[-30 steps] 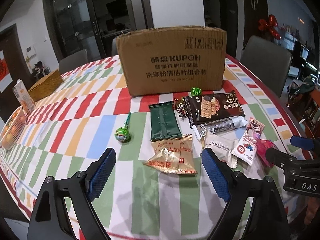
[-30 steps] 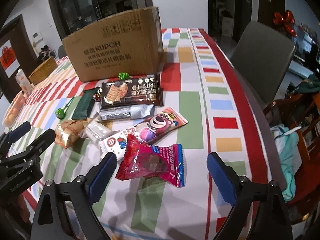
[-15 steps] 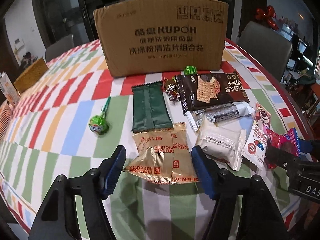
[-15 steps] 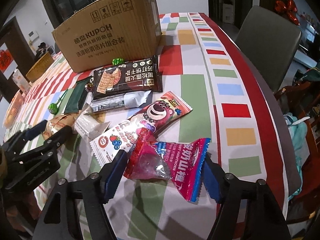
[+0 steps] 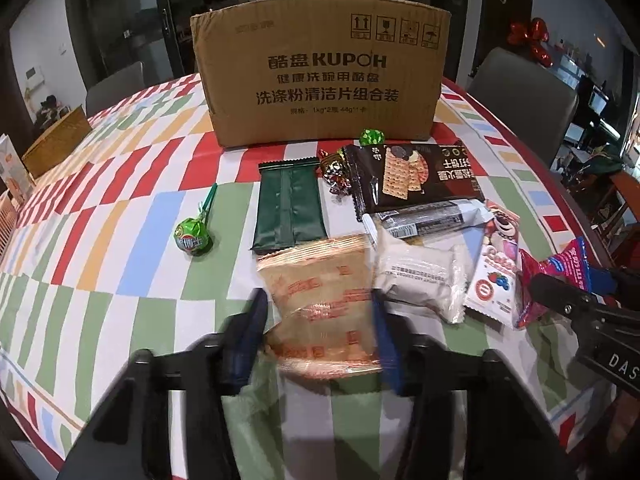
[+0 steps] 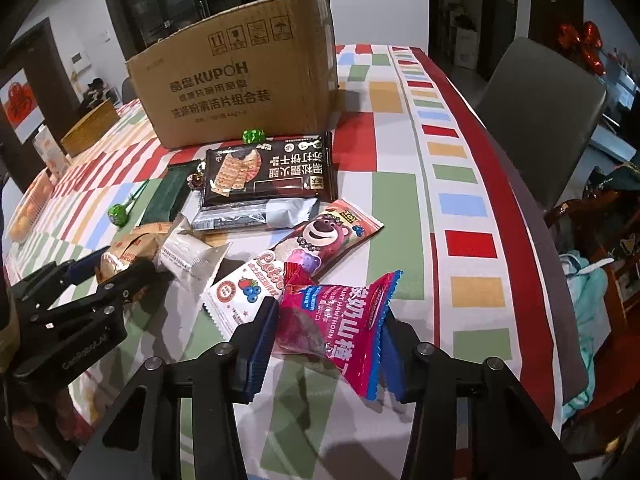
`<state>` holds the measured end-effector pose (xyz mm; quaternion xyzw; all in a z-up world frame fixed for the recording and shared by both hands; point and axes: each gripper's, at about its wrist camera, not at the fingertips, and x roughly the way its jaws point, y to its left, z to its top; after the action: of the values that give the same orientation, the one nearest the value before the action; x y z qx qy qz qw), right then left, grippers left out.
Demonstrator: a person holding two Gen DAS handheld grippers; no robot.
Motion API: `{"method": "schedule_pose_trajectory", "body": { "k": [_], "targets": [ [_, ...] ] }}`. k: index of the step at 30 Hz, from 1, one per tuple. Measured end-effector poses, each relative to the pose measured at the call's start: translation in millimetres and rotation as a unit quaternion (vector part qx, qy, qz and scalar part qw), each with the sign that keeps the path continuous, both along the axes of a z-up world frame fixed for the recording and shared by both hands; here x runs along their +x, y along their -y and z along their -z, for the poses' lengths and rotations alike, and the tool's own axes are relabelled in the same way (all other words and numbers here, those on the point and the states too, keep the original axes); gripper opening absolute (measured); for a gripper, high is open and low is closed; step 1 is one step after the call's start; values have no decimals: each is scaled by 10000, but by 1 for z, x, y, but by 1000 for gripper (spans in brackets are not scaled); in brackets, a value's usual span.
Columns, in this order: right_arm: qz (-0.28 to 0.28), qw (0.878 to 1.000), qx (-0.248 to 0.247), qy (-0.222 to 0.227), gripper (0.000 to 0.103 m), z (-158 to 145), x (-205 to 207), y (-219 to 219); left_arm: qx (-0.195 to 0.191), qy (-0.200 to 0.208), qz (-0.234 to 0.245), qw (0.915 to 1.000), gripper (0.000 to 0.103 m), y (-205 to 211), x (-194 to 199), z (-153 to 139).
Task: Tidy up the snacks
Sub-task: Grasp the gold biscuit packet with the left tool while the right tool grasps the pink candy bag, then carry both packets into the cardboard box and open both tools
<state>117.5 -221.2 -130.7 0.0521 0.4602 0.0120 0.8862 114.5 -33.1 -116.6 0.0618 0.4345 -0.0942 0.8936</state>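
Snack packets lie in a loose heap in front of a tall cardboard box (image 5: 320, 68) on a chequered tablecloth. My left gripper (image 5: 320, 320) is closing, and its blue pads press both sides of a golden biscuit packet (image 5: 320, 280). The jaws of my right gripper (image 6: 328, 332) are closing too, pinching a pink hawthorn packet (image 6: 340, 312) that stands tilted between the pads. Beside these lie a white packet (image 5: 420, 276), a bear-printed packet (image 6: 312, 252), a black cracker packet (image 5: 412, 176), a dark green packet (image 5: 288, 208) and a green lollipop (image 5: 192, 236).
Small foil candies (image 5: 334, 170) sit near the box's base. A wicker basket (image 5: 56, 140) stands at the far left. A grey chair (image 6: 540, 112) is beyond the table's red-bordered right edge (image 6: 500, 184). Bare cloth lies left of the lollipop.
Both grippers went from wide open to closed in on their packets. The left one moved forward over the golden packet. The pink packet now stands up between the right pads.
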Motion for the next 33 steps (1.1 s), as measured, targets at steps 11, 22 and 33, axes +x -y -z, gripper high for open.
{"method": "schedule_pose_trajectory", "body": {
  "k": [11, 22, 33],
  "targets": [
    [-229, 9985, 76, 492, 47, -27, -15, -5, -143, 353, -3, 9993, 41, -3, -24, -30],
    [-607, 9922, 165, 1075, 47, -64, -8, -17, -313, 853, 74, 9958, 41, -5, -20, -70],
    [-805, 9799, 90, 1823, 47, -115, 36, -25, -384, 1576, 139, 9867, 41, -10, 17, -124]
  ]
}}
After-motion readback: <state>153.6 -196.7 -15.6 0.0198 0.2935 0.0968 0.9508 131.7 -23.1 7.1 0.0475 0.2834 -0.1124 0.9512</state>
